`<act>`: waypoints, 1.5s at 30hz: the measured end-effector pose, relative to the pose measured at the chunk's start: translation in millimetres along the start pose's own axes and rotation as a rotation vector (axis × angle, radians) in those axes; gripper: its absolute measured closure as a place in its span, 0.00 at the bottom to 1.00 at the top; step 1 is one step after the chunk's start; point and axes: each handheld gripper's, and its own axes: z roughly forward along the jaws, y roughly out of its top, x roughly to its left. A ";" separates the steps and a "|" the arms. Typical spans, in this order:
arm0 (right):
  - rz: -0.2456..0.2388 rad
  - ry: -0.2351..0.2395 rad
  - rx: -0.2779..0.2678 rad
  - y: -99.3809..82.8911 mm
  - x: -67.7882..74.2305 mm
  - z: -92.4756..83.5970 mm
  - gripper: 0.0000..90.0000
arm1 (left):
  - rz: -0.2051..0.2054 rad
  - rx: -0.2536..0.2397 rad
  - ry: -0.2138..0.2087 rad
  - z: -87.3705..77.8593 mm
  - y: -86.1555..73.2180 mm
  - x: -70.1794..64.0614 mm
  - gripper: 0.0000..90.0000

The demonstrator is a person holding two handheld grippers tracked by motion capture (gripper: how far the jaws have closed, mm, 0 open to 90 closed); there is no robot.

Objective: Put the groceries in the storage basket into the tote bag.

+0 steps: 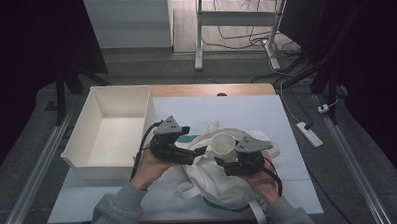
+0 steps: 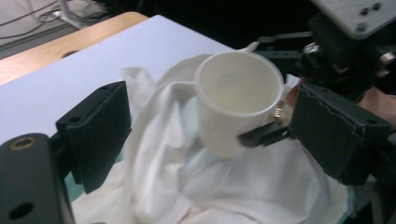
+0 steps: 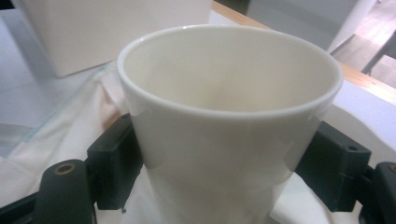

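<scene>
High view first: a person's two sleeved forearms come up from the bottom edge, each hand holding a black gripper over a white-covered table (image 1: 236, 108). At the middle of the frame a white cup (image 1: 222, 143) stands upright, mouth open to the ceiling, on a crumpled white cloth bag (image 1: 214, 184) with a hint of green along its edge. The right gripper (image 1: 227, 162) sits just below and right of the cup, its jaws pressed to the cup's sides. The left gripper (image 1: 200, 151) is just left of the cup, pointing toward it. A white open box (image 1: 112, 130) stands at the left of the table, well apart from the cup, and looks bare inside. A strip of wooden tabletop (image 1: 210, 89) shows at the far edge, and a power strip (image 1: 310, 133) lies on the floor at the right.

In the left gripper view, the left gripper (image 2: 210, 135) has its jaws spread wide, with the cup (image 2: 238, 100) and bag (image 2: 187, 182) beyond and between them, touching neither pad. The other gripper's dark jaw tip meets the cup's lower side there.

In the right gripper view, the right gripper (image 3: 219, 168) is clamped on the cup (image 3: 224, 140), one pad on each side of its wall below the rim. The box (image 3: 116, 32) sits in the upper left behind it.
</scene>
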 end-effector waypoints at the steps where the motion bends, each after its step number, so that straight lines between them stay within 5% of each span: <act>1: 0.001 -0.006 -0.001 -0.6 -1.9 -0.7 0.24 | -0.003 0.001 0.007 -1.1 -0.4 2.3 0.15; 10: 0.035 -0.034 -0.014 -1.5 -12.0 -2.9 0.24 | -0.038 0.026 0.049 -3.9 -4.7 17.5 0.16; 26: 0.038 -0.031 0.129 -21.4 -11.3 21.3 0.24 | -0.061 0.045 0.069 -7.0 -9.7 26.9 0.17; 45: 0.128 0.019 0.165 -29.1 -32.4 15.0 0.24 | -0.051 0.085 0.077 -4.1 -14.1 28.1 0.17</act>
